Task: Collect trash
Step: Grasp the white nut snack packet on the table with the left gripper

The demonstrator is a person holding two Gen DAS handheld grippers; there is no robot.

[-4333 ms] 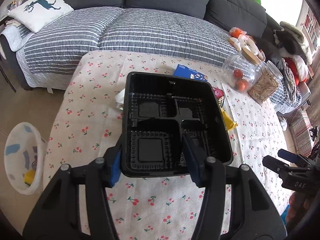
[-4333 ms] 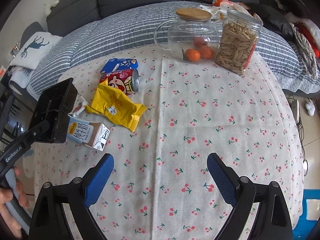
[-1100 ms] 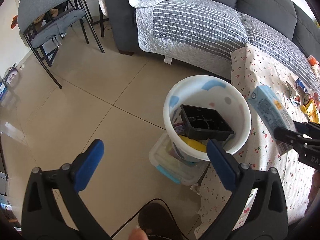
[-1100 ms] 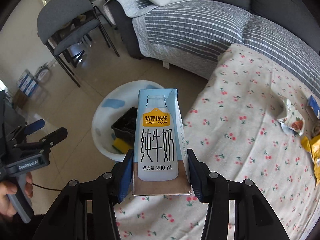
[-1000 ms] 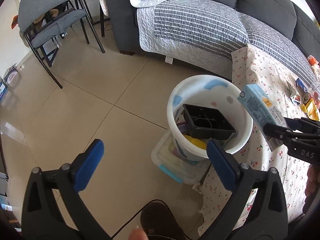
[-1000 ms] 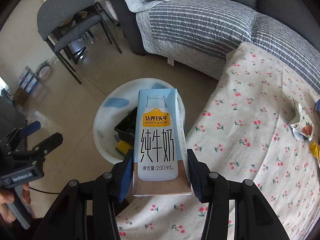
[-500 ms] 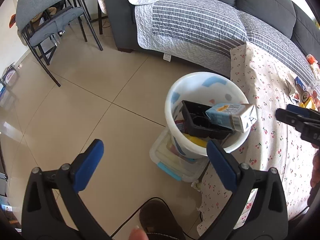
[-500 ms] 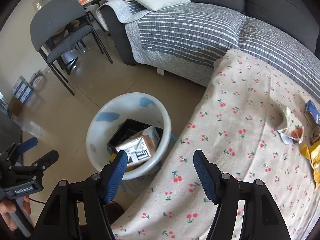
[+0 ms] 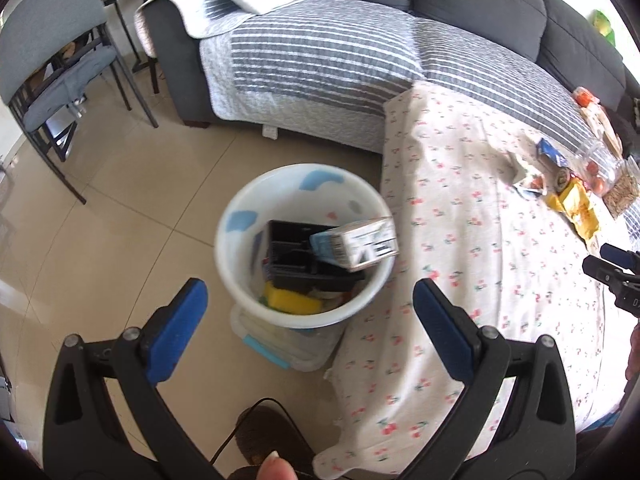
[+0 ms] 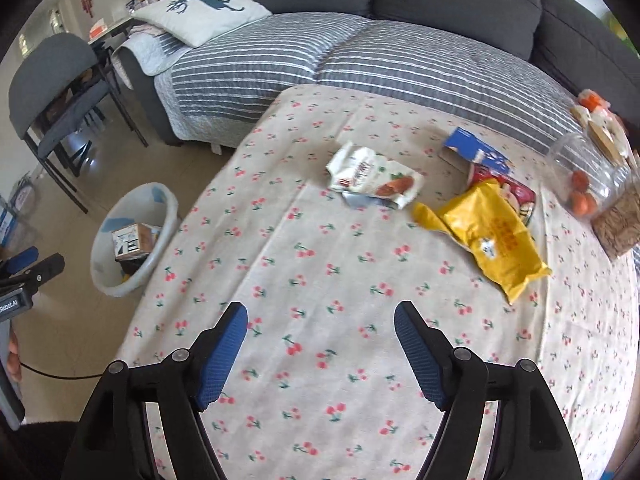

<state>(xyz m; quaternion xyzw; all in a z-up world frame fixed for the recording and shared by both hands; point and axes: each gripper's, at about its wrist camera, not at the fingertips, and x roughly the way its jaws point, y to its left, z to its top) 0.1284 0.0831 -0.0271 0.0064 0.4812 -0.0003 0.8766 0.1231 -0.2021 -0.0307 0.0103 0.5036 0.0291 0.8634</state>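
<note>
A white bin (image 9: pixel 240 264) stands on the floor beside the table, holding a black tray (image 9: pixel 292 252) and a milk carton (image 9: pixel 354 244) lying on top. My left gripper (image 9: pixel 308 320) hangs open just above the bin with nothing between its fingers. My right gripper (image 10: pixel 320 344) is over the cherry-print tablecloth (image 10: pixel 320 264), its jaws opening and empty. Ahead of it lie a white snack wrapper (image 10: pixel 374 180), a yellow bag (image 10: pixel 492 236), a red can (image 10: pixel 520 196) and a blue box (image 10: pixel 476 150). The bin (image 10: pixel 132 240) sits far left in the right wrist view.
A glass jar with oranges (image 10: pixel 580 176) and a jar of seeds (image 10: pixel 618 220) stand at the table's right edge. A grey sofa with a striped cover (image 10: pixel 340 56) lies behind. A grey chair (image 9: pixel 52 60) stands on the tiled floor at left. A clear plastic box (image 9: pixel 280 344) sits under the bin.
The right gripper let the milk carton fall into the bin, opened, and swung right over the table. The left gripper shifted toward the table side of the bin.
</note>
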